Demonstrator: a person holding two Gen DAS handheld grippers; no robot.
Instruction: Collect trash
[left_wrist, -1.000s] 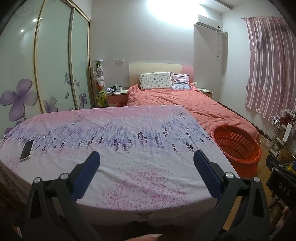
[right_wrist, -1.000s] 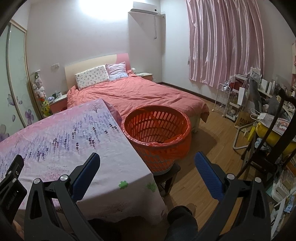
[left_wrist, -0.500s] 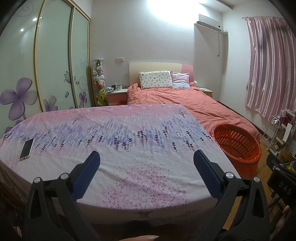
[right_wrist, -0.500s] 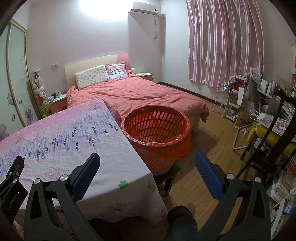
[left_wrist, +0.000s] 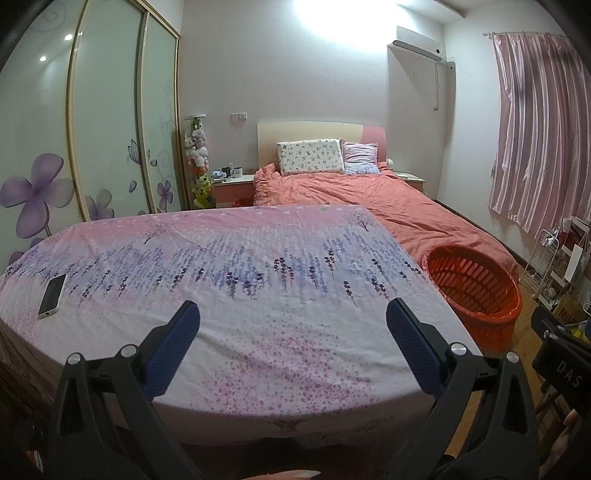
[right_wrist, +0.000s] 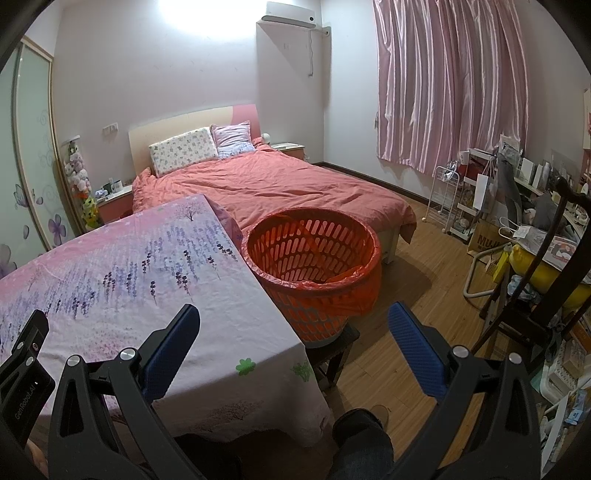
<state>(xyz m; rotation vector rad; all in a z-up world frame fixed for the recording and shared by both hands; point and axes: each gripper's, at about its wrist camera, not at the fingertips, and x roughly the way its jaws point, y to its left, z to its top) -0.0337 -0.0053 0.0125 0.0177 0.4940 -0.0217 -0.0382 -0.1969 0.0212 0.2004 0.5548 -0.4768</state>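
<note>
An orange plastic basket (right_wrist: 314, 254) lined with an orange bag stands on a low stool at the table's right edge; it also shows in the left wrist view (left_wrist: 474, 291). My left gripper (left_wrist: 291, 321) is open and empty above the near edge of the table, which is covered by a pink and lavender cloth (left_wrist: 240, 280). My right gripper (right_wrist: 293, 325) is open and empty above the table's front right corner, just short of the basket. No trash shows on the cloth.
A phone (left_wrist: 52, 295) lies at the table's left edge. A bed with an orange cover (right_wrist: 273, 184) stands behind the table. Chairs, a white rack (right_wrist: 445, 199) and clutter fill the right side. A wardrobe (left_wrist: 107, 122) is at left. A shoe (right_wrist: 378, 413) is on the wooden floor.
The left wrist view has tilted slightly, so the table and basket sit a little lower and farther. The right view is almost unchanged. Both grippers stay open.
</note>
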